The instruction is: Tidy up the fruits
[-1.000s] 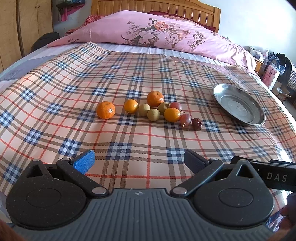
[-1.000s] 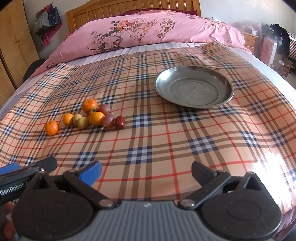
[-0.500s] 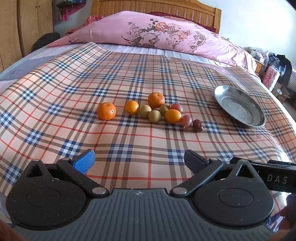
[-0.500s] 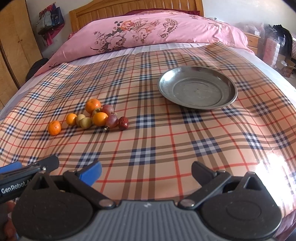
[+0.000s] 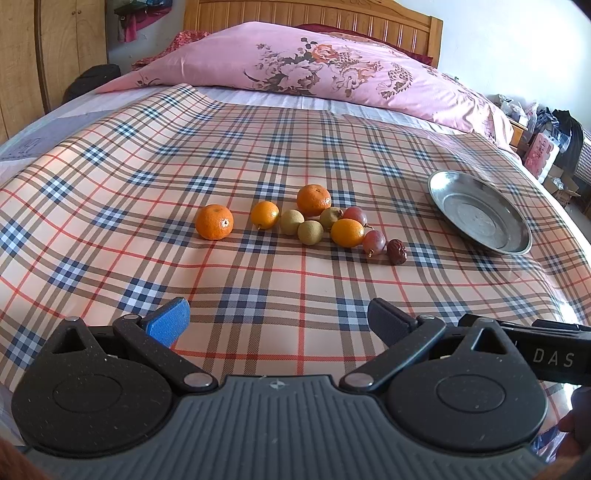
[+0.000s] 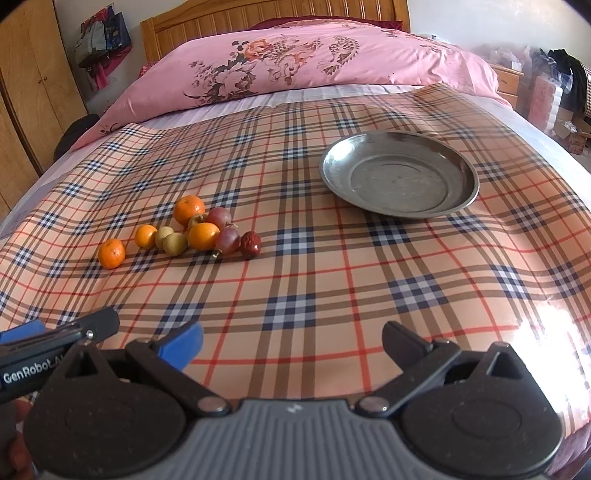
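A big checked cloth covers the bed and fills most of both pictures. A pink flowery pillow lies across the top of the frame, with a wooden headboard behind it.

The round metal plate sits right of the middle in the right wrist view, and at the right edge in the left wrist view. It has nothing in it.

The left gripper is at the bottom of its picture. Its two fingers are spread wide and hold nothing. The right gripper is at the bottom of its picture, spread wide too, with nothing in it. Both are well apart from the fruit.

The fruits sit in a little bunch on the cloth, in the middle of the left wrist view and left of the middle in the right wrist view. One orange sits alone at the left end. Three more orange fruits are in the bunch: one at the back, a small one and one near the front. Three greenish round fruits touch each other between them. Two red grapes come next. A wrinkly brown date is at the right end, nearest the plate.
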Demonstrator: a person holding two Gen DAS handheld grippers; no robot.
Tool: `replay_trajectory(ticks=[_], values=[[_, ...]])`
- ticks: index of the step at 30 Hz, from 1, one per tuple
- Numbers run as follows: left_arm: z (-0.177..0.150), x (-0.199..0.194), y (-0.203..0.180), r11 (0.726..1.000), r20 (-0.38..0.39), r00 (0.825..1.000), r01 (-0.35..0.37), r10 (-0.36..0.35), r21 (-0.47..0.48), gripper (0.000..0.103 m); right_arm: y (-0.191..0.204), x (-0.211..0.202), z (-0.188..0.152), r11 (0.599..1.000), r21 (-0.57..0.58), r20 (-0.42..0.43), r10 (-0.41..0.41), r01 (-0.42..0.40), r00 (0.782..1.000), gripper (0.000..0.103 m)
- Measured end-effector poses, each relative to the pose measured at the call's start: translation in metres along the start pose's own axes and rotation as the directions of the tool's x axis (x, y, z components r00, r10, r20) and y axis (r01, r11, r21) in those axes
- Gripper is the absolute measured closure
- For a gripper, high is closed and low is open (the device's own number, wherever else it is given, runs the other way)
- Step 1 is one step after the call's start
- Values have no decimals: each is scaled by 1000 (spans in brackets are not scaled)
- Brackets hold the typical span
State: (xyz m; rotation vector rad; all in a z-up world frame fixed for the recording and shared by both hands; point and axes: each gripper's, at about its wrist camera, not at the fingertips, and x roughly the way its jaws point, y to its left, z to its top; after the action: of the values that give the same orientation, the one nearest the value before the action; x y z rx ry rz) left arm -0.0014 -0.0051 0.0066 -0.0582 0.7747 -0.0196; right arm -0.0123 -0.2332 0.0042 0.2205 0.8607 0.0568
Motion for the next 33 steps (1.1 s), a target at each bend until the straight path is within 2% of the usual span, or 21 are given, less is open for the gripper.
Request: replay_trajectory(ticks=[24,33], values=[[10,13,11,1000,12,1000,-6,6,-10,0,9,16,22,995,-78,-52,54,-58,997,1],[21,35,36,997,4,998,-69,69,-35,0,7,23,34,992,-110,-66,61,-68,996,1]])
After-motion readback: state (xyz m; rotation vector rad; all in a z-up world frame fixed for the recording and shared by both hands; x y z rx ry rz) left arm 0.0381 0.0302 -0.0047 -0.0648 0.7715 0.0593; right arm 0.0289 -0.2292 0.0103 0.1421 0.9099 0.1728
